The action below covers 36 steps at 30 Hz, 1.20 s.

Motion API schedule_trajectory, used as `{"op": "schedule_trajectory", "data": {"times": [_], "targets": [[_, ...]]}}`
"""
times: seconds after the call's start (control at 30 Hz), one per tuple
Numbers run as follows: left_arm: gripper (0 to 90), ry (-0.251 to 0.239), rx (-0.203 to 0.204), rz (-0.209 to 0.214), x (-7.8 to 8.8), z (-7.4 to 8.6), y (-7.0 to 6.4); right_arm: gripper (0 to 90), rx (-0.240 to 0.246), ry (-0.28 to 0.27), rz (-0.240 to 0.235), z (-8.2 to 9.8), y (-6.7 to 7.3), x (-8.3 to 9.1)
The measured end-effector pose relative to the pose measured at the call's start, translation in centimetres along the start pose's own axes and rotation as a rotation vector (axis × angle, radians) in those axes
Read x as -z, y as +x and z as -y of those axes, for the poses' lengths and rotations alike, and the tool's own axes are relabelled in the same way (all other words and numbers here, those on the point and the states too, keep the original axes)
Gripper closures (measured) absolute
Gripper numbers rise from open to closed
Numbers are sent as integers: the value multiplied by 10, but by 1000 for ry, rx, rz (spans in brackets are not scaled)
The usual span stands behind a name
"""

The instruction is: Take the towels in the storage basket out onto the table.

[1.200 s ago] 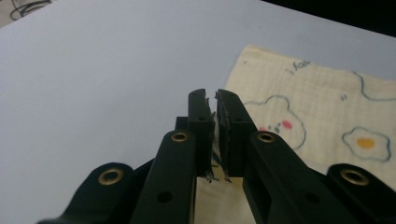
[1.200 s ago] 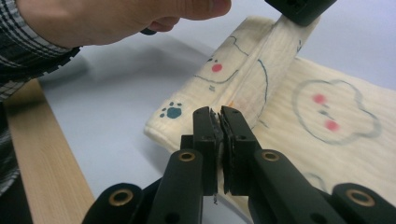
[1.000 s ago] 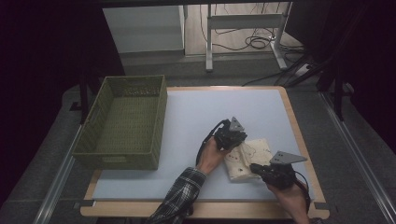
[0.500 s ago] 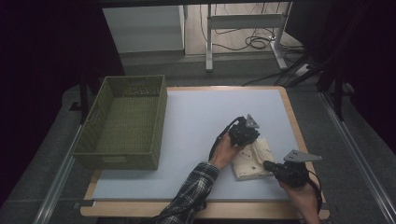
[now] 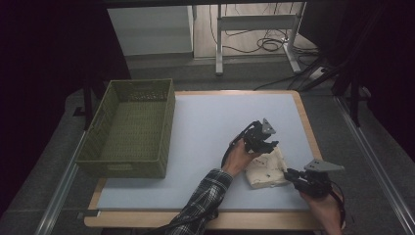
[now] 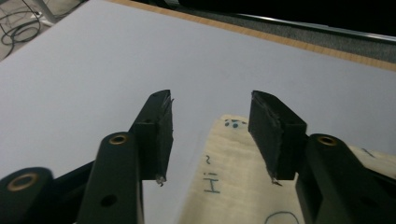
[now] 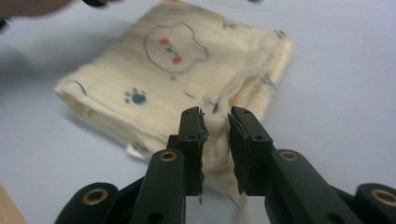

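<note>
A folded cream cloth (image 5: pixel 266 171) with a bear and paw prints lies on the pale mat near the front right. My left gripper (image 5: pixel 266 143) hovers over its far edge. In the left gripper view its jaws (image 6: pixel 210 100) have just been opening and stand wide apart, with the cloth (image 6: pixel 233 182) below them and nothing gripped. My right gripper (image 5: pixel 292 175) sits at the cloth's right corner. Its jaws (image 7: pixel 215 114) have just been opening a little, with a narrow gap over the cloth's folded edge (image 7: pixel 187 74), and the pads do not press on it.
A green woven basket (image 5: pixel 122 169) stands on the left of the mat (image 5: pixel 210 117). The table's wooden rim (image 5: pixel 308 122) runs close to the right of the cloth. Table legs and cables (image 5: pixel 264 44) lie on the floor beyond.
Both hands have shifted to the right. The left gripper has gone to the cloth's far edge and the right gripper to its right corner. The cloth lies folded between them.
</note>
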State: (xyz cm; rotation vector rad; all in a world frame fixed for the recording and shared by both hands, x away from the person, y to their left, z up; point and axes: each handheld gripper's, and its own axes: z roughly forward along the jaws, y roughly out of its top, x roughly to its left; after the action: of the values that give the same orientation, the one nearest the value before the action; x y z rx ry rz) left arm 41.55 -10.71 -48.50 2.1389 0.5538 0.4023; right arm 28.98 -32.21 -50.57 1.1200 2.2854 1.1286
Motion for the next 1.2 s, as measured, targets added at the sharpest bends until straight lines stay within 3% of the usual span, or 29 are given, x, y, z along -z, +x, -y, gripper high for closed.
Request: {"op": "schedule_trajectory", "data": {"times": [0.2, 0.4, 0.53, 0.63, 0.73, 0.77, 1.0, 1.07, 1.2], "targets": [[395, 22, 13, -10, 11, 13, 8, 688, -13, 6, 52, 6, -9, 15], [291, 46, 56, -32, 19, 31, 16, 644, -10, -12, 51, -10, -11, 13], [234, 45, 118, -35, 26, 47, 24, 628, -16, -14, 27, -33, -15, -14], [222, 43, 147, -37, 31, 55, 28, 643, -30, 22, 23, -42, -19, -37], [222, 45, 157, -33, 36, 61, 31, 862, -42, 82, 41, -43, -25, -56], [223, 39, 171, -31, 39, 65, 33, 878, -40, 86, 45, -42, -26, -58], [225, 0, 229, 7, 49, 67, 37, 885, -24, 46, 65, -42, -21, -37], [231, 2, 223, 8, 49, 67, 36, 878, -26, 59, 79, -39, -25, -36], [250, 21, 218, 22, 47, 68, 35, 716, -46, 54, 73, -33, -30, -36]]}}
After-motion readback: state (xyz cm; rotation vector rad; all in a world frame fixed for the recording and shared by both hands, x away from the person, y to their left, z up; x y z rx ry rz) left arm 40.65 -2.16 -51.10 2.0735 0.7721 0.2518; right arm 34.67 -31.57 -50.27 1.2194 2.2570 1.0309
